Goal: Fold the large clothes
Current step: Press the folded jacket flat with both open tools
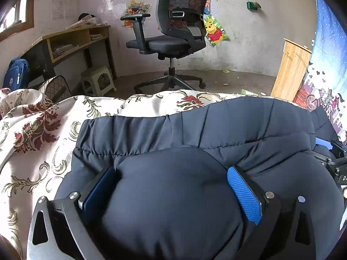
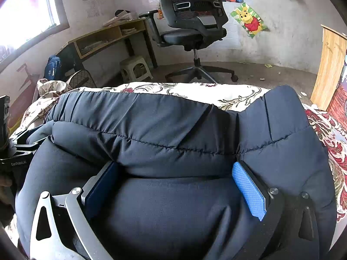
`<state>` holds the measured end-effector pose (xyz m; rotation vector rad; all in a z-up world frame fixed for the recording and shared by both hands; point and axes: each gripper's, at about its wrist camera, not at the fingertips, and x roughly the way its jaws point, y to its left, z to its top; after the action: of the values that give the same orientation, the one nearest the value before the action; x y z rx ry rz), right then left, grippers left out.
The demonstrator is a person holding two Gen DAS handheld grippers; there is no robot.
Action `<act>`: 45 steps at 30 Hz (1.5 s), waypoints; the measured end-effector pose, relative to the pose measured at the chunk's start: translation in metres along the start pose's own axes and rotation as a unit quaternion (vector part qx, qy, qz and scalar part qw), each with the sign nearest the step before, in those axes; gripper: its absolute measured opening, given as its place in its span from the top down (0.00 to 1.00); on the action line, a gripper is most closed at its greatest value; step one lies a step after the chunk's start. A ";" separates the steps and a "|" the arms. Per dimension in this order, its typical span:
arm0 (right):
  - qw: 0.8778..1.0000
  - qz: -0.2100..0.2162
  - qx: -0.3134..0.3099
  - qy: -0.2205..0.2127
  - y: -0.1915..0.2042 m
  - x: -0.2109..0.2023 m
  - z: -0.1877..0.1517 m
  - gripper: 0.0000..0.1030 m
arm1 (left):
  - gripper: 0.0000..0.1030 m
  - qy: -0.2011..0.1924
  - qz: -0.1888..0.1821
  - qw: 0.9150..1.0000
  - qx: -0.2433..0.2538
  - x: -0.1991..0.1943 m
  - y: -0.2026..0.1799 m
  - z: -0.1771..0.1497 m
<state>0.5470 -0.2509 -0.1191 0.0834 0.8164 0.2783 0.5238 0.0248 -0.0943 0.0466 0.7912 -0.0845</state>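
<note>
A dark navy padded jacket (image 1: 216, 125) lies on a bed with a cream and red floral cover (image 1: 36, 130). My left gripper (image 1: 173, 173) stands wide open, and a puffy fold of the jacket bulges between its blue pads (image 1: 243, 192). My right gripper (image 2: 175, 169) is wide open too, with jacket fabric (image 2: 164, 121) bulging between its pads (image 2: 249, 190). The right gripper's body shows at the right edge of the left wrist view (image 1: 336, 162); the left gripper's body shows at the left edge of the right wrist view (image 2: 15, 151). Both sit side by side on the jacket.
Beyond the bed's far edge stands a black office chair (image 1: 173, 32). A wooden desk (image 1: 76, 39) with a plastic stool (image 1: 97, 80) under it is at the left. A wooden cabinet (image 1: 290, 69) is at the right. A bag (image 1: 56, 88) leans by the bed.
</note>
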 end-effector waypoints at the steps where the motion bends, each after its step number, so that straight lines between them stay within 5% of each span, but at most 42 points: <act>1: 1.000 0.000 0.000 0.000 0.000 0.000 0.000 0.01 | 0.00 0.000 0.000 1.000 0.000 0.000 0.000 0.000; 27: 1.000 -0.010 -0.005 -0.012 0.002 -0.005 0.001 0.01 | 0.00 -0.007 -0.013 1.000 -0.009 -0.003 0.000 -0.003; 45: 0.998 -0.053 -0.011 -0.020 0.011 -0.025 -0.010 0.01 | 0.00 0.013 -0.001 0.998 -0.054 -0.045 0.019 -0.007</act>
<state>0.5210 -0.2474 -0.1063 0.0259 0.7748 0.1851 0.4892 0.0468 -0.0674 -0.0554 0.8202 -0.0436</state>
